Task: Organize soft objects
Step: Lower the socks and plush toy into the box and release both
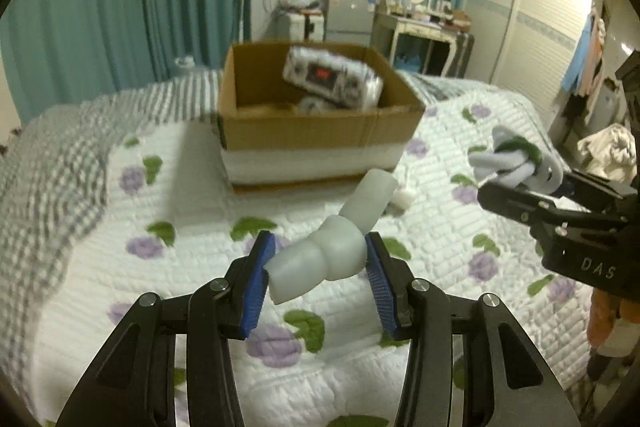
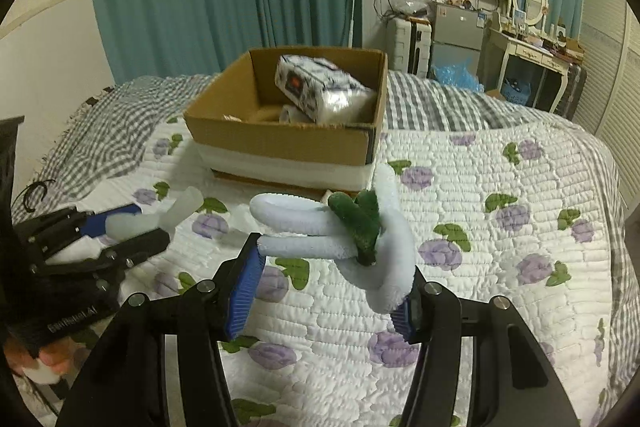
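My left gripper (image 1: 320,269) is shut on a pale grey soft tube-shaped toy (image 1: 336,251), held above the flowered quilt; the toy also shows in the right wrist view (image 2: 160,217). My right gripper (image 2: 330,283) is shut on a white fuzzy loop toy with a green knot (image 2: 352,227), also lifted above the quilt; it shows at the right in the left wrist view (image 1: 516,157). An open cardboard box (image 1: 320,125) stands ahead on the bed, also in the right wrist view (image 2: 288,143). It holds a patterned tissue pack (image 2: 316,87) and other soft items.
A flowered quilt (image 2: 500,267) covers the near bed and a grey checked blanket (image 1: 48,163) the far side. A small white object (image 1: 404,197) lies by the box. Teal curtains, a dresser, a fridge and a wardrobe stand beyond the bed.
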